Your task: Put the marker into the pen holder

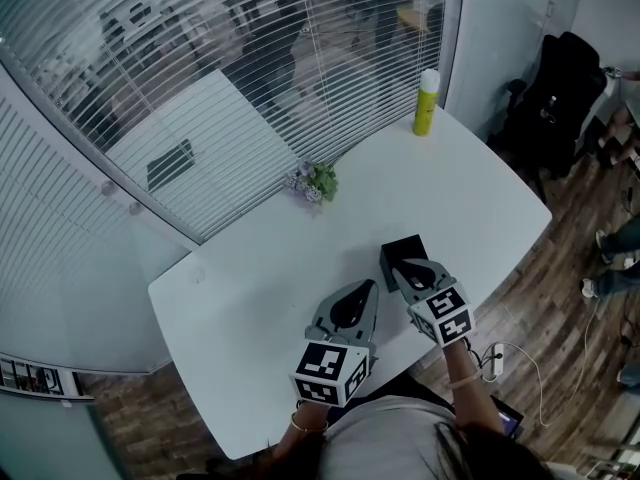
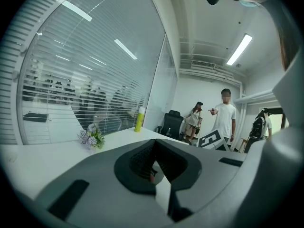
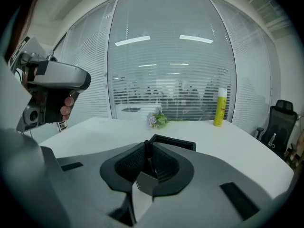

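The black square pen holder (image 1: pixel 402 251) stands on the white table (image 1: pixel 250 268) near its front edge. My right gripper (image 1: pixel 403 269) hovers at the holder's near side, shut on a thin dark marker (image 3: pixel 147 145) that stands upright between the pads, just in front of the pen holder's rim (image 3: pixel 180 143). To the left of it my left gripper (image 1: pixel 366 290) hangs over bare table, its jaws together at the tips (image 2: pixel 154 144) with nothing clearly held. Most of the marker is hidden by the jaws.
A yellow bottle (image 1: pixel 426 103) stands at the table's far right corner and a small bunch of flowers (image 1: pixel 315 181) at the far edge by the blinds. A black office chair (image 1: pixel 560 88) and people (image 2: pixel 223 115) are beyond the table's right side.
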`<state>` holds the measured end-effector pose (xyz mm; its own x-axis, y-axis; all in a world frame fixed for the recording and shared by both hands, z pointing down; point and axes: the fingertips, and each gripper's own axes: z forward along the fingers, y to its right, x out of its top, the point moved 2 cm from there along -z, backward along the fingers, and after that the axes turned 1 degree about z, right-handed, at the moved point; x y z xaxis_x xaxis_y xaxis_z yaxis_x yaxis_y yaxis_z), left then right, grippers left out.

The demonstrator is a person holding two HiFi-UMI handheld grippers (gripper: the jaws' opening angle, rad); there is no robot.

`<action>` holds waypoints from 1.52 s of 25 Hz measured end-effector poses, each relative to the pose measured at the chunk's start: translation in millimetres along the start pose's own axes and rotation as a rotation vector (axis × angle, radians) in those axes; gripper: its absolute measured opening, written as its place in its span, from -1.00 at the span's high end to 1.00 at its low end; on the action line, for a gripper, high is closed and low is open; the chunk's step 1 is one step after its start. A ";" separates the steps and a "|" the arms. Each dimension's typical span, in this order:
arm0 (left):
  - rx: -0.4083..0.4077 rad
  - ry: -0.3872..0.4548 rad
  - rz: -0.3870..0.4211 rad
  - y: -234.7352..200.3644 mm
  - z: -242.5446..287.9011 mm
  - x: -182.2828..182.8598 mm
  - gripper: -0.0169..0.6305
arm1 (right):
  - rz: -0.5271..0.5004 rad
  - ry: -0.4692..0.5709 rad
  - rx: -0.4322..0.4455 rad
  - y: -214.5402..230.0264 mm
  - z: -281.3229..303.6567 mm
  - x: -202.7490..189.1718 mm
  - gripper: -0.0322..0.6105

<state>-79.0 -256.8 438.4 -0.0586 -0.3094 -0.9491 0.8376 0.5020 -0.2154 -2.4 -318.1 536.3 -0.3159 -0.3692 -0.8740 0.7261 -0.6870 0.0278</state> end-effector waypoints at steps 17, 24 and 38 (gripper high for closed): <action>-0.008 0.004 0.011 11.2 -5.7 1.4 0.89 | 0.024 0.001 0.047 -8.9 -7.2 -4.9 0.64; -0.014 0.007 0.026 16.5 -9.5 3.0 0.89 | 0.024 0.000 0.060 -12.3 -9.2 -5.8 0.60; 0.005 0.025 0.043 31.0 -17.1 10.3 0.89 | 0.021 0.067 0.087 -18.1 -28.3 3.8 0.53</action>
<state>-62.9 -230.6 418.0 -0.0356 -0.2676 -0.9629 0.8424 0.5103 -0.1730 0.5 -289.4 518.8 -0.2573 -0.3432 -0.9033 0.6755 -0.7323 0.0858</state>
